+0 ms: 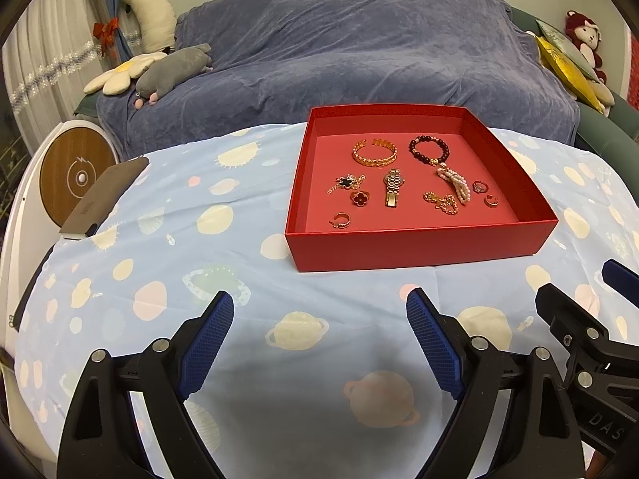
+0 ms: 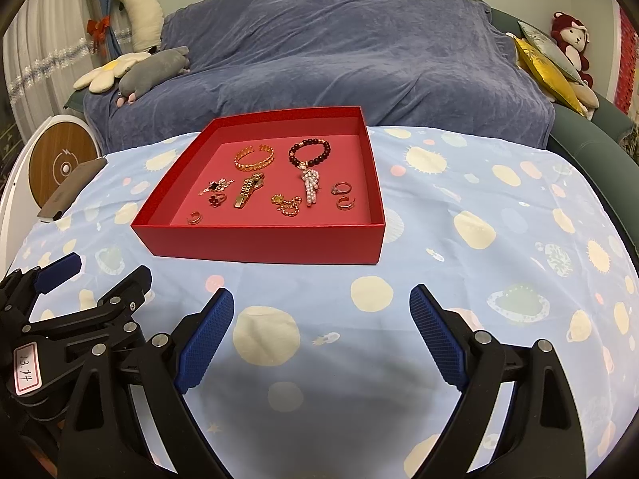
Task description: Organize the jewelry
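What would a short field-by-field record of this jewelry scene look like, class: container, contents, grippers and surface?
container: red box, open, no lid on it
contents: gold bangle, dark bead bracelet with pearl tassel, gold watch, several rings and small chains
left gripper: open, holds nothing, short of the box
right gripper: open, holds nothing, short of the box
surface: blue planet-print cloth

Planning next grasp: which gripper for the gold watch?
Marginal call: left. The gold watch in the shallow red cardboard box sits almost straight ahead of the open left gripper, but left of centre for the open right gripper.
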The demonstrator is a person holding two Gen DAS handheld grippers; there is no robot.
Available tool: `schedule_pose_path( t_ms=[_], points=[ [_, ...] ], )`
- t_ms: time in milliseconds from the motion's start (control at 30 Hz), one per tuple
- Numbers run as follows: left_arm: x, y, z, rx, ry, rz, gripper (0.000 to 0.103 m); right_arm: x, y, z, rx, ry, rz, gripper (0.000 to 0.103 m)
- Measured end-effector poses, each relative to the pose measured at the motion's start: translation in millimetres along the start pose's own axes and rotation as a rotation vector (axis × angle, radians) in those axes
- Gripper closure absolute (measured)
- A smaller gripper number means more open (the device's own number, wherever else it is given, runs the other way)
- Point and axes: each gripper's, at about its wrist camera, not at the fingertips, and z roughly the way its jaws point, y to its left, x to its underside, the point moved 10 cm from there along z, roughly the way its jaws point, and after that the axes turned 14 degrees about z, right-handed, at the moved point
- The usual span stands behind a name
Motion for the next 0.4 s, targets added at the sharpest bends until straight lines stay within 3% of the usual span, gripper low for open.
schedule_pose_path(
  t_ms=[400],
  points=[
    [-1.5,-0.3,-0.7,0.011,0.004,-0.018,0.017,-3.2,-4.4,-1.7,0.007,-0.014,0.017,0.011]
  ],
)
